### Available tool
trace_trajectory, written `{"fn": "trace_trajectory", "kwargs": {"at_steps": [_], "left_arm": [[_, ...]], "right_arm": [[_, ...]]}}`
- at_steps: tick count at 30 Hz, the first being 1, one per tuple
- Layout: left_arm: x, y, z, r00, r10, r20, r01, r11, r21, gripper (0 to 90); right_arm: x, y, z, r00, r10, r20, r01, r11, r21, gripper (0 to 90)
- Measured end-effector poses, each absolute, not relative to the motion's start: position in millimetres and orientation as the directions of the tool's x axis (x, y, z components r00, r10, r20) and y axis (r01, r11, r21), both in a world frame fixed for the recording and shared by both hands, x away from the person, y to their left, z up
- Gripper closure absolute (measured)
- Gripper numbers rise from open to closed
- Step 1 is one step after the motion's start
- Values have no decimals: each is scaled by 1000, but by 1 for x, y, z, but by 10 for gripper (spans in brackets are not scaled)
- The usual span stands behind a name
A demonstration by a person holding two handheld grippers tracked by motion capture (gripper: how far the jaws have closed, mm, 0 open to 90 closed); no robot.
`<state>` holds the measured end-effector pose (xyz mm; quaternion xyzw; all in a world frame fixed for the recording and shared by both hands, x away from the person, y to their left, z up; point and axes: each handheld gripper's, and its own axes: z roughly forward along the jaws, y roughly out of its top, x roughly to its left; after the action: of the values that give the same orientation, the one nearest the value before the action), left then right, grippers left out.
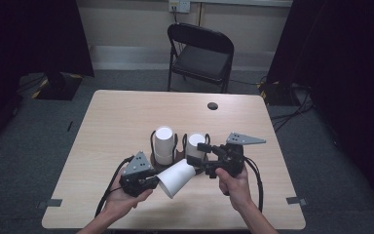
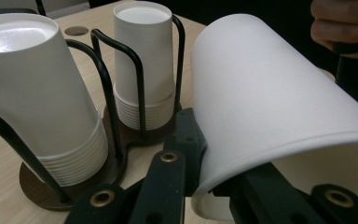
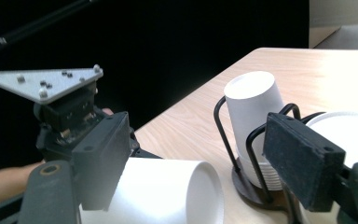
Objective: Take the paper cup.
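A white paper cup [image 1: 176, 177] lies on its side above the table's front. My left gripper [image 1: 156, 182] is shut on its rim, one jaw inside the mouth and one outside, as the left gripper view shows on the cup [image 2: 270, 93]. The right gripper [image 1: 198, 155] points left at the cup's closed end. In the right gripper view the cup [image 3: 168, 191] lies low between my open jaws, the right one well apart from it. Behind stand two stacks of upturned cups, left [image 1: 164, 142] and right [image 1: 195, 145], in a black wire holder [image 2: 121, 144].
The wooden table [image 1: 126, 112] has a round cable hole [image 1: 213, 106] near its far edge. A black folding chair [image 1: 200, 53] stands beyond it. Dark curtains hang at both sides. In the right gripper view the other gripper's grey plate [image 3: 44, 81] is close by.
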<state>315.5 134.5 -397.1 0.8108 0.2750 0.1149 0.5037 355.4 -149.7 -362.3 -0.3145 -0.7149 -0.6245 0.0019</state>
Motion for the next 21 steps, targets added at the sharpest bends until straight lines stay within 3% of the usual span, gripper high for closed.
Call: {"fn": "trace_trajectory", "kwargs": {"at_steps": [9,12,14,21], "left_arm": [[319,136,-394,828,553,-93,353,-384,853,868],[321,137,-394,829,549,-109,368,-389,845,868],[323,136,-394,823,557,-113,378,-389,840,867],[328,133,-394,830,545,-118,409,-450,794,866]], "right_arm": [[351,-146,-364,-836,432,340,418,98,903,175],[349,-146,-365,-848,436,301,396,143,907,176],[345,-144,-366,-850,479,218,358,222,907,177],[338,-139,-367,-871,465,162,315,275,908,174]]}}
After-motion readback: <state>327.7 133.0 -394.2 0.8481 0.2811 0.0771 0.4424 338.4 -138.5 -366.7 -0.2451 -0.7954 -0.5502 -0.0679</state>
